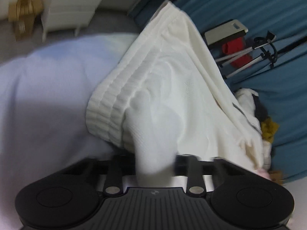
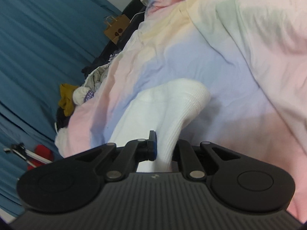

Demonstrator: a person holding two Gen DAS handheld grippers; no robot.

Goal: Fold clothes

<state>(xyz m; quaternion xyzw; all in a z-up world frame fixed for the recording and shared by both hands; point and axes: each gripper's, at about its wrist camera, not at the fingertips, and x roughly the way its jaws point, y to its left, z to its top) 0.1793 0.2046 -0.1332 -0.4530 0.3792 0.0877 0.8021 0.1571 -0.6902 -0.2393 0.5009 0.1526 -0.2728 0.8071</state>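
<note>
A cream-white ribbed knit garment (image 1: 163, 80) lies bunched on the pale pastel bed cover (image 1: 48, 95), its ribbed hem turned toward the left. A fold of it runs down between the jaws of my left gripper (image 1: 155, 163), which is shut on it. In the right wrist view another part of the same white garment (image 2: 172, 103) rises off the bed cover (image 2: 211, 57). My right gripper (image 2: 165, 151) is shut on its ribbed edge. The left view is blurred.
Blue curtains (image 1: 268, 9) hang behind the bed, with a tripod (image 1: 249, 57) and a red object (image 1: 236, 48) in front of them. A heap of other clothes (image 2: 76, 95) lies at the bed's edge. A brown paper bag (image 2: 116, 28) and white drawers (image 1: 73, 5) stand farther off.
</note>
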